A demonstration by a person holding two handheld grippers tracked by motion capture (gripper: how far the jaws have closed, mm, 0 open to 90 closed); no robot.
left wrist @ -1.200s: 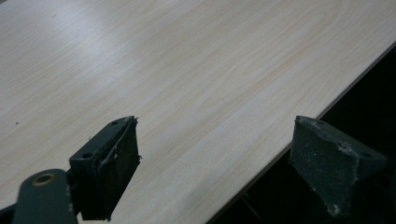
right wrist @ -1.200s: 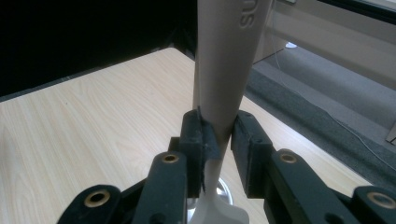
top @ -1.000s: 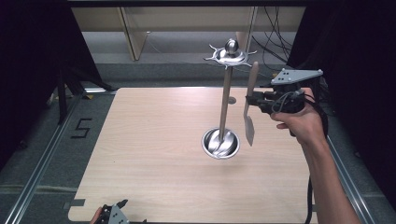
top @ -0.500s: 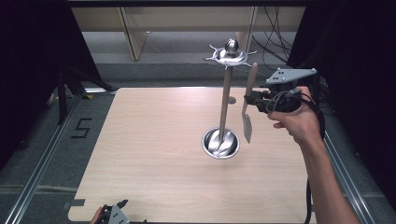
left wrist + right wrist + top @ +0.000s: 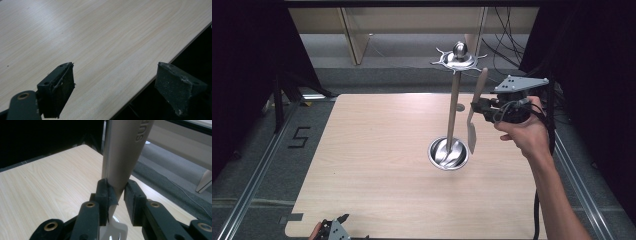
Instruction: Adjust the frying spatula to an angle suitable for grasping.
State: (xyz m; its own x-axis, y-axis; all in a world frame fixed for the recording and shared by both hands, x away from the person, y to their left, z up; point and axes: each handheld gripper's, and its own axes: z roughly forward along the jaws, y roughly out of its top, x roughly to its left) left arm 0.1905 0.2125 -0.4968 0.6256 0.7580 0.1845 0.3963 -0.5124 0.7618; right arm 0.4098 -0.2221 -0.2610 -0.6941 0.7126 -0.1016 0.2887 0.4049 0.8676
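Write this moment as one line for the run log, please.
right hand-held gripper: shut on spatula, held upright beside stand | left hand-held gripper: open, near table edge

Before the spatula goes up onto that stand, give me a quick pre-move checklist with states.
1. Right gripper shut on spatula: ok.
2. Spatula roughly upright, handle up: ok.
3. Spatula apart from stand: ok.
4. Free hook on the stand's top ring: cannot tell.
5. Hanging hole in the handle: cannot tell.
6. Left gripper open, at the near edge of the table: ok.
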